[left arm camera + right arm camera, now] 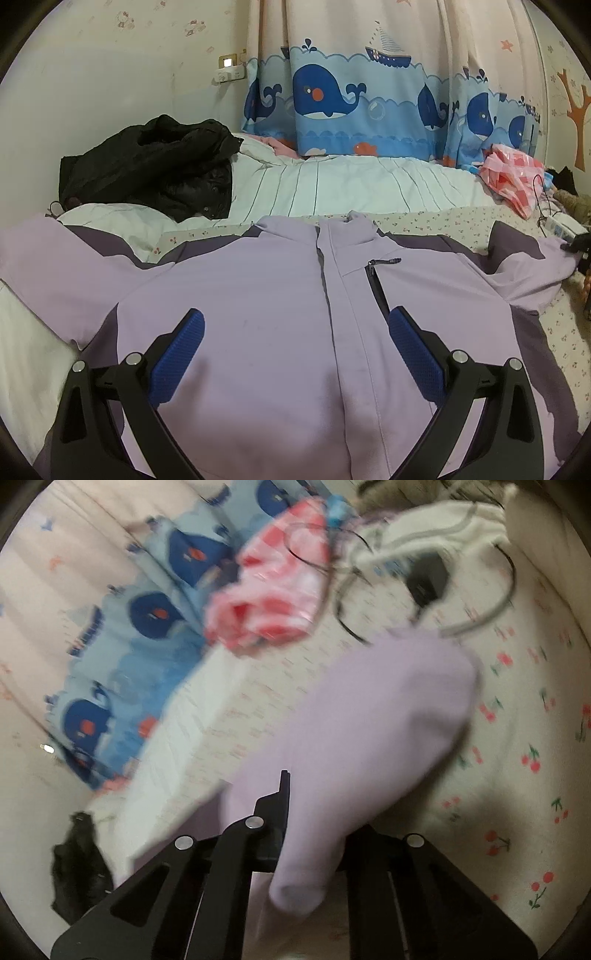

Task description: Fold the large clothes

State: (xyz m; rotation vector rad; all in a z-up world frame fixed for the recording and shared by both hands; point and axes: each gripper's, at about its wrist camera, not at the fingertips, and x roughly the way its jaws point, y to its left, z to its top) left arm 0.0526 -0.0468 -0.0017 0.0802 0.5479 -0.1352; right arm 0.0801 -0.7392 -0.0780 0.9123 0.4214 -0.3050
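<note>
Whale-print curtain (354,96) is hanging behind the bed (351,184); pale patterned wall (110,74) is carrying a lit switch plate (228,62). Cherry-print sheet (517,738) is covering the mattress.

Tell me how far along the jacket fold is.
Done: the lilac jacket lies spread face-up on the bed, zipped. In hand: the right gripper is shut on its sleeve; the left gripper hovers open over the chest. Left: every fold.

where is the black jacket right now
In the left wrist view the black jacket lies crumpled at the upper left on the white striped quilt, against the wall, beyond the spread lilac jacket and left of the whale curtain.
</note>
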